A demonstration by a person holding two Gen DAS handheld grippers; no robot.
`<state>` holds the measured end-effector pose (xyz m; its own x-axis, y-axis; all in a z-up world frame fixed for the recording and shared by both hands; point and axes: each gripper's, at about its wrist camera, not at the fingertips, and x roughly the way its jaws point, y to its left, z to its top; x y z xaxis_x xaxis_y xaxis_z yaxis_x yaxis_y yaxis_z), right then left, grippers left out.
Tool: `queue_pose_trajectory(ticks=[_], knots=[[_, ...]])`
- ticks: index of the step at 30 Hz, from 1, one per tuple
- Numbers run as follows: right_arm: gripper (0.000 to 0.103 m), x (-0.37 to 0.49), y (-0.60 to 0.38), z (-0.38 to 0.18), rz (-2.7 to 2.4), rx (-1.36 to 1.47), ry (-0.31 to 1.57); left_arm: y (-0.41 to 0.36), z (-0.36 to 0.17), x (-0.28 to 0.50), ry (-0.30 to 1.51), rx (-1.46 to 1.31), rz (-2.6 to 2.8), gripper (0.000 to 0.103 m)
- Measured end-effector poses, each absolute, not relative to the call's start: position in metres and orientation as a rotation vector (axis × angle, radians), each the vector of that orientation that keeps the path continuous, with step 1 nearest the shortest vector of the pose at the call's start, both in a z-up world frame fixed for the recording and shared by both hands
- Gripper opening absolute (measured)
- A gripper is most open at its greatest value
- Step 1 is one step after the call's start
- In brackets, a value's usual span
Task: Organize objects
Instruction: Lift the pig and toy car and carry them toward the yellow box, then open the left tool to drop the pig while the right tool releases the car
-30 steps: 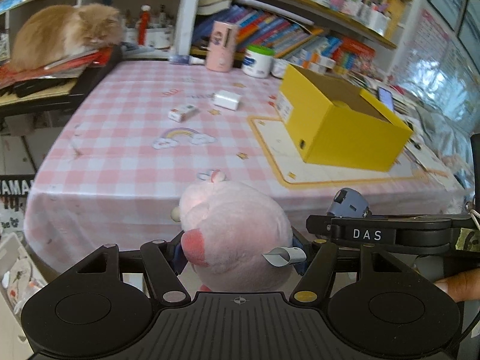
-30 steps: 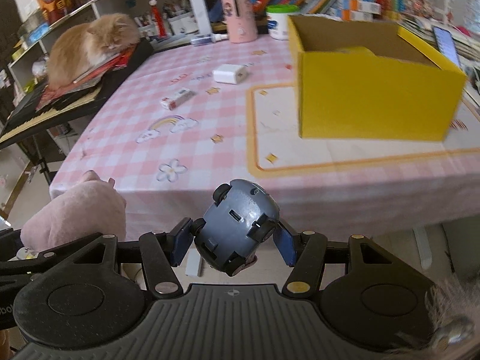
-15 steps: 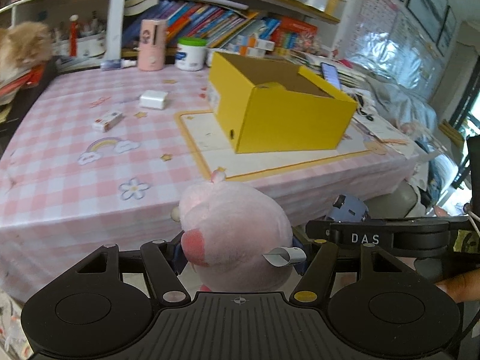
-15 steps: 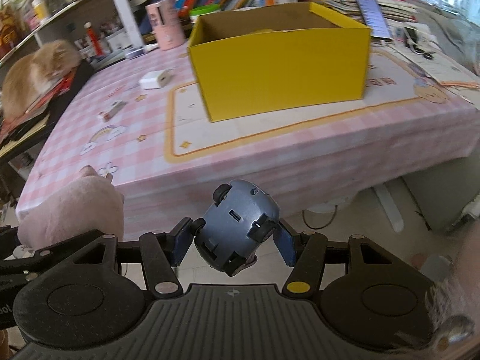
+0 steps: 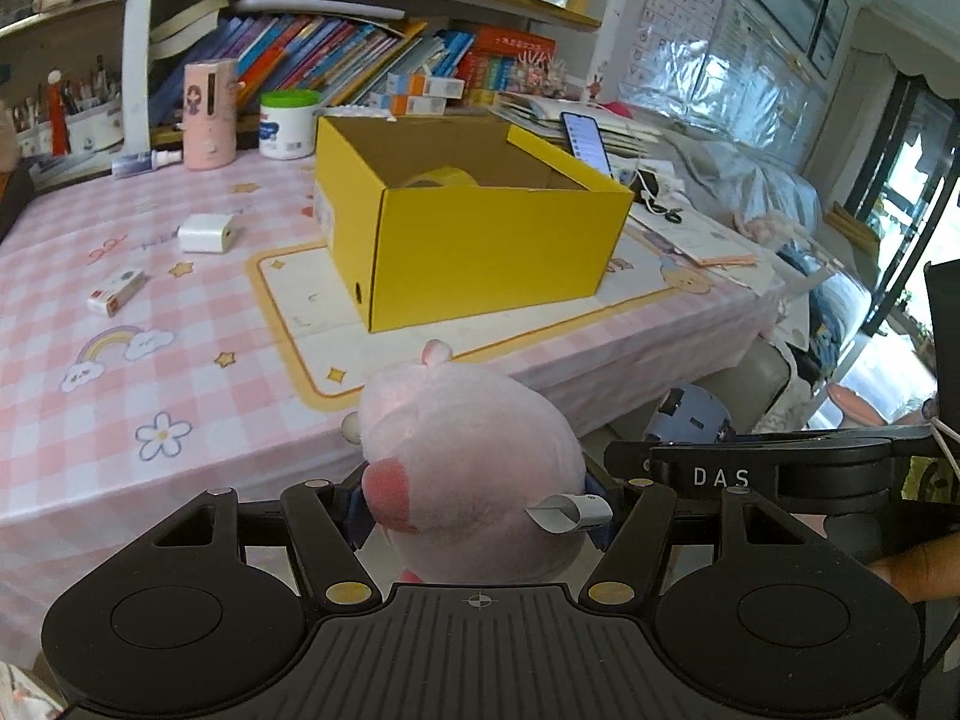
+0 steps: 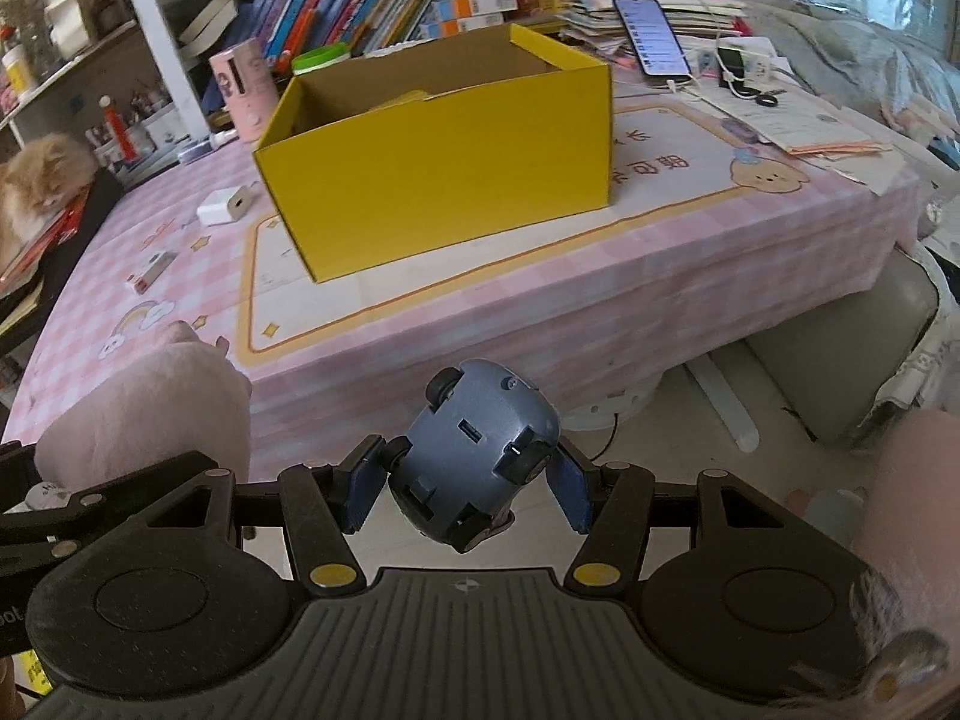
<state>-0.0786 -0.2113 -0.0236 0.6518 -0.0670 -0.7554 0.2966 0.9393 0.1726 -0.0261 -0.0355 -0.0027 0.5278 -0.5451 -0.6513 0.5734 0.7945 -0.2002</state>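
Left tongs squeeze a soft, light pink plush toy around its middle; right tongs pinch a hard, probably slippery blue-grey toy car, both short of the yellow cardboard box.

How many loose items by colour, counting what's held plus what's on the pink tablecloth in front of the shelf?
Pink: 2, plush toy in the left gripper, pink cylinder
Blue-grey: 1, toy car in the right gripper
Yellow: 1, open box
White: 3, charger block, small carton, green-lidded jar
Total: 7
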Motion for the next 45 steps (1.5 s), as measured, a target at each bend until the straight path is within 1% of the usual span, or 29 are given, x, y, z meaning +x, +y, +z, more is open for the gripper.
queue_pose_trajectory(ticks=[15, 27, 33, 39, 45], knots=[[0.056, -0.056, -0.23, -0.017, -0.197, 0.277, 0.824, -0.054, 0.007, -0.009, 0.724, 0.045, -0.655, 0.064], [0.056, -0.028, -0.254, -0.008, -0.183, 0.249, 0.8, -0.078, 0.019, 0.013, 0.655, 0.052, -0.652, 0.064], [0.056, -0.004, -0.276, 0.013, -0.183, 0.231, 0.726, -0.092, 0.041, 0.038, 0.57, 0.036, -0.635, 0.064], [0.056, 0.028, -0.306, 0.049, -0.17, 0.186, 0.6, -0.113, 0.062, 0.07, 0.483, 0.024, -0.608, 0.064], [0.056, 0.072, -0.33, 0.071, -0.124, 0.134, 0.534, -0.139, 0.059, 0.1, 0.479, 0.047, -0.543, 0.064]])
